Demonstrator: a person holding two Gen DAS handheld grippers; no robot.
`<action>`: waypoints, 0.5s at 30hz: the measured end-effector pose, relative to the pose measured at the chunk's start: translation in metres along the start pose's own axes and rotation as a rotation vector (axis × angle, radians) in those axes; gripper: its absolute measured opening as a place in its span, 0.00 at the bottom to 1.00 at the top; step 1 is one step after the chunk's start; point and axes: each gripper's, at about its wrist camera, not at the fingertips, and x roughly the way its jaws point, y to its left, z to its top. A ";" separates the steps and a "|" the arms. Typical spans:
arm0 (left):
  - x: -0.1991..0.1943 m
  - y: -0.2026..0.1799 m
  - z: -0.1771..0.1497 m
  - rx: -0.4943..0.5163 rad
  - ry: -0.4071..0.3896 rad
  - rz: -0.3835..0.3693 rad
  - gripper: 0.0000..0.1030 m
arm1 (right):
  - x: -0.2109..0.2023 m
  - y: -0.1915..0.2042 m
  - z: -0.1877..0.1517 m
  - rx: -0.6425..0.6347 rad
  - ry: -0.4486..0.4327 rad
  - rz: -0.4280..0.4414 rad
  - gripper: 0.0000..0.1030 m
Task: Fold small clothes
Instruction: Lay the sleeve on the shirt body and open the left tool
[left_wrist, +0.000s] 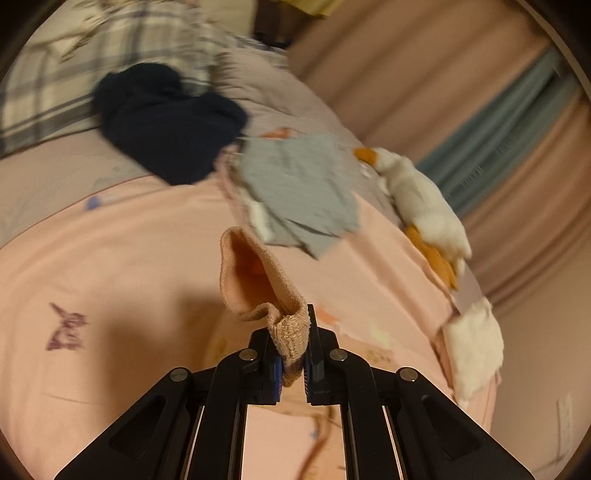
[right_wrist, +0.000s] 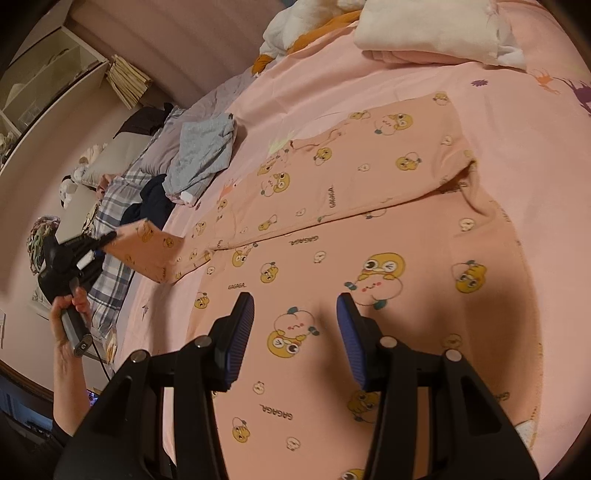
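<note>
Left tongs (right_wrist: 105, 240) pinch the sleeve cuff (left_wrist: 291, 332) of the peach shirt (right_wrist: 369, 258), lifted off the bed (right_wrist: 535, 155). Carry it across, keeping tension. Right tongs (right_wrist: 295, 332) hover half-open, empty, just above the shirt's body, ready to pin it.

Black two-finger tools, hand-held.
Right tool (right_wrist: 295, 332): ribbed blue pads (right_wrist: 240, 339), silver screws. Left tool (left_wrist: 293, 354): same build; grey handle, black cable, bare forearm.

garment: your peach cartoon-print top (right_wrist: 369, 236) | pose: spread flat on bed | sleeve cuff (left_wrist: 291, 332): lifted, pinched
</note>
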 end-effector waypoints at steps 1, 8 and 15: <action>0.003 -0.013 -0.004 0.018 0.008 -0.014 0.06 | -0.003 -0.003 -0.001 0.005 -0.007 -0.005 0.46; 0.032 -0.102 -0.042 0.171 0.067 -0.069 0.06 | -0.024 -0.024 -0.003 0.039 -0.051 -0.008 0.46; 0.080 -0.162 -0.108 0.292 0.209 -0.096 0.06 | -0.040 -0.049 -0.007 0.085 -0.084 -0.016 0.46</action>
